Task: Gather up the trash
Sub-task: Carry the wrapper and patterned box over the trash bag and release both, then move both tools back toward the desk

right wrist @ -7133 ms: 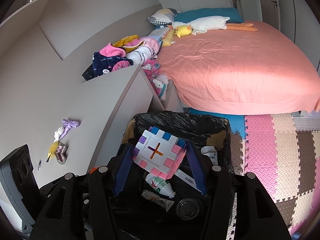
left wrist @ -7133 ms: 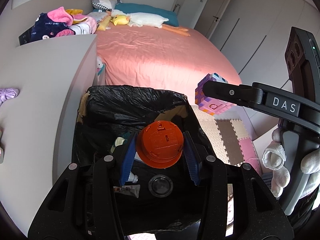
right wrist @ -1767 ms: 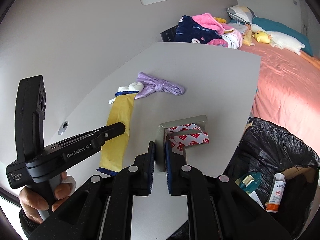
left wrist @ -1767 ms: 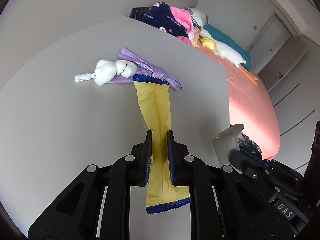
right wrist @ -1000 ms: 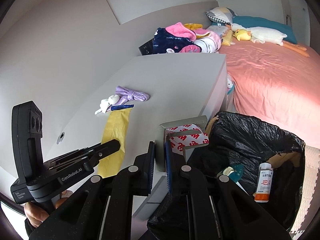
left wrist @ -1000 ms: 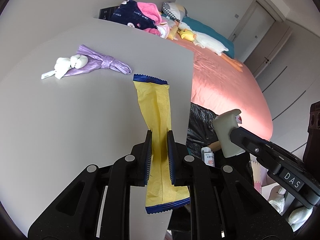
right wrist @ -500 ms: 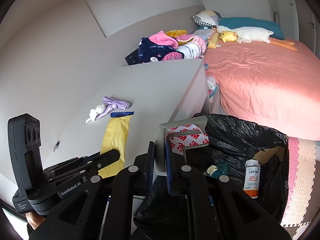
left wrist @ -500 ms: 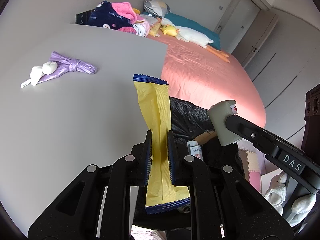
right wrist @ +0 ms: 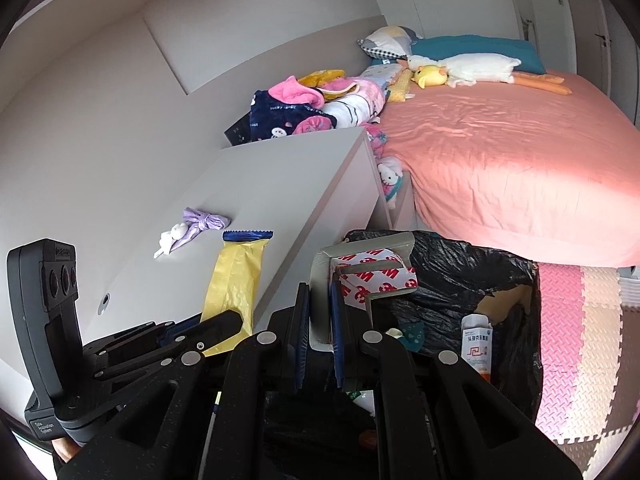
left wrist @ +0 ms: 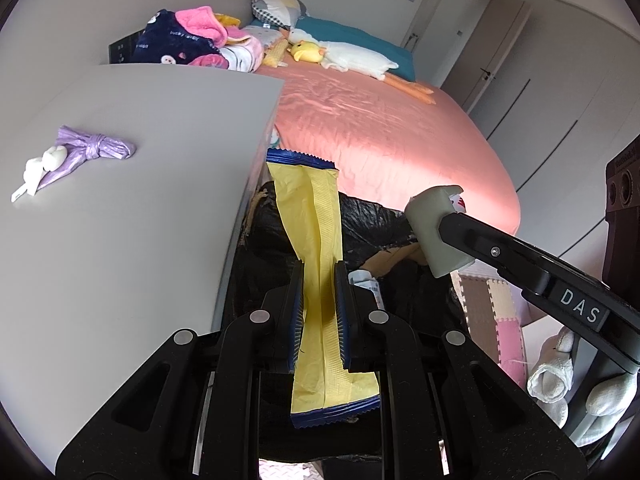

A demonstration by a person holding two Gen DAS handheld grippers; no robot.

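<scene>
1. Left wrist view: the left tongs [left wrist: 319,300] are clenched on a long yellow wrapper [left wrist: 318,240] with blue crimped ends, which stands upright between the blue pads and sticks out past both ends of them.
2. Beyond and below these tongs sits a trash bin lined with a black bag [left wrist: 372,220]; the wrapper hangs over its near edge.
3. To the right, the right tongs [left wrist: 434,236] reach in from the side, gripping a grey tape holder [left wrist: 430,224].
4. To the left lies a grey table [left wrist: 120,200], carrying a knotted purple bag [left wrist: 94,150] with a small white piece [left wrist: 42,164] touching it.
5. Right wrist view: the right tongs [right wrist: 320,316] are closed on the grey tape holder [right wrist: 320,280] with red and white paper [right wrist: 376,276], above the black bag [right wrist: 460,272].
6. A white carton [right wrist: 475,346] stands inside the bin, right of these tongs.
7. A pink bed [right wrist: 520,160] lies ahead.
</scene>
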